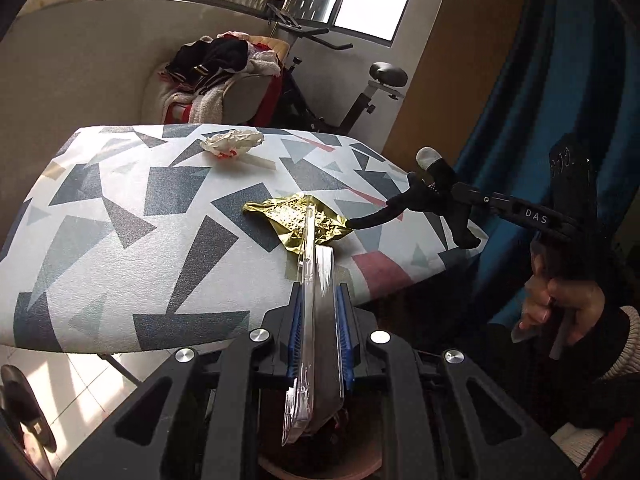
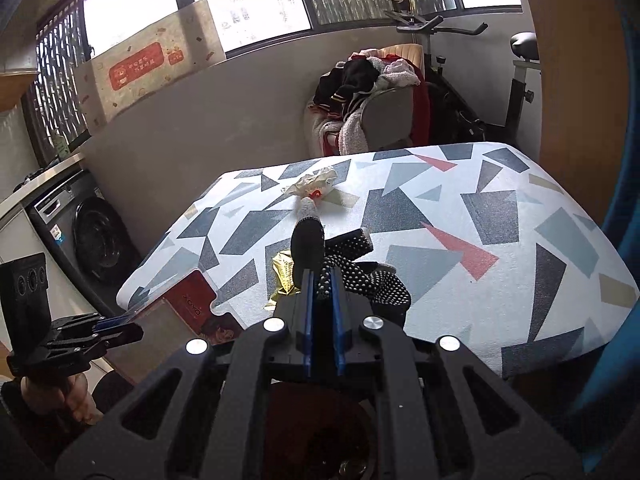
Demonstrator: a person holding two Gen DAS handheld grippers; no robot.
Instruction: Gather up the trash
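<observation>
my left gripper (image 1: 320, 280) is clamped on a clear phone case (image 1: 316, 312), stiff and slick, its far end resting on the gold wrapper (image 1: 296, 220). my right gripper (image 2: 322, 280) is closed on a black dotted glove (image 2: 360, 276), soft and floppy, one fingertip brushing the wrapper's edge. the wrapper lies near the front of the patterned table (image 1: 120, 208); it looks light and crinkly, best pinched at a raised corner. a crumpled white wrapper (image 1: 232, 144) sits well behind it. both grippers are full, so neither can pick up yet.
</observation>
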